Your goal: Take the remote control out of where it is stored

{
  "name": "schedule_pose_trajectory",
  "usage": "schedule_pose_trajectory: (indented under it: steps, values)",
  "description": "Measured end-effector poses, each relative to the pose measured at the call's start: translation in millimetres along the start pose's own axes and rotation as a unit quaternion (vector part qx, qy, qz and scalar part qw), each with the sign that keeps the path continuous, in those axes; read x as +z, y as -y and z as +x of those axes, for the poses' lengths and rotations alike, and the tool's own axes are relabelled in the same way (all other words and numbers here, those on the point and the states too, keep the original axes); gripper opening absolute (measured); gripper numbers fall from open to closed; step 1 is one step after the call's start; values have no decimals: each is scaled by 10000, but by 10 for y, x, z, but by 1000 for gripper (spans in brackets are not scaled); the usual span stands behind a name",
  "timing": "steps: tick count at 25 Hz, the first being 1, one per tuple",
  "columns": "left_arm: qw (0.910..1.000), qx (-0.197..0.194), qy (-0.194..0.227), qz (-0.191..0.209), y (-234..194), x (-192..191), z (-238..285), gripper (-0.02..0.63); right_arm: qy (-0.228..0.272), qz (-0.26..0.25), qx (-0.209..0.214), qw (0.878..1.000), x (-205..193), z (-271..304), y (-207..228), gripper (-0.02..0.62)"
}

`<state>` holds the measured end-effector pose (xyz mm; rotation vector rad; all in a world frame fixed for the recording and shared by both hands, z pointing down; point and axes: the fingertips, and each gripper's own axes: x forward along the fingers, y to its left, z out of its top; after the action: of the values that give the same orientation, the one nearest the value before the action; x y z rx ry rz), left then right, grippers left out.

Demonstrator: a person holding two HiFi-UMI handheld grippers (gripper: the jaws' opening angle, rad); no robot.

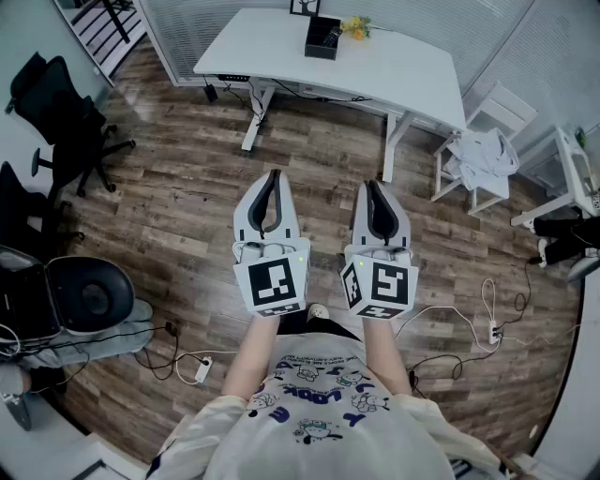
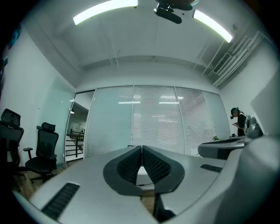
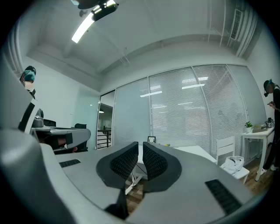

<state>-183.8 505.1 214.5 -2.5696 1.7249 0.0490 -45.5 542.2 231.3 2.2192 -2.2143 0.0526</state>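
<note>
**Head view: both grippers empty, storage box well ahead on the desk**

Head view shows the one relation that matters. The black open box (image 1: 322, 39) stands on the white desk (image 1: 403, 70), well apart from me across the wooden floor (image 1: 178, 206). It sits beside some yellow flowers (image 1: 356, 26) and a small picture frame (image 1: 303, 7). I judge the remote control is stored in that box, but I cannot make out the remote itself or which way its long axis runs.

The box lies straight ahead, roughly midway between the lines of the two grippers, so neither hand is plainly nearer.

Both hands are held out level at about waist height, side by side and pointing toward the desk. The left gripper (image 1: 273, 174) has its jaws pressed together with nothing between them. The right gripper (image 1: 374, 184) has its jaws drawn in to a bare slit, also empty.

The next move calls for walking up to the desk and spreading one set of jaws before reaching down into the box.
</note>
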Motion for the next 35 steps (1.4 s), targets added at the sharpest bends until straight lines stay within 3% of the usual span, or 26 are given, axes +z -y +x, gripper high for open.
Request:
schedule_pose_trajectory:
  steps: [26,35]
  values:
    - [9996,-284,-47,-83,-443,-188,529,17,28,146,-202,9997,-87,578,-241,52]
    - [9994,-224,-264,-48,-442,-429,1123,17,-91,206,-124,9997,-254,1091,28,52]
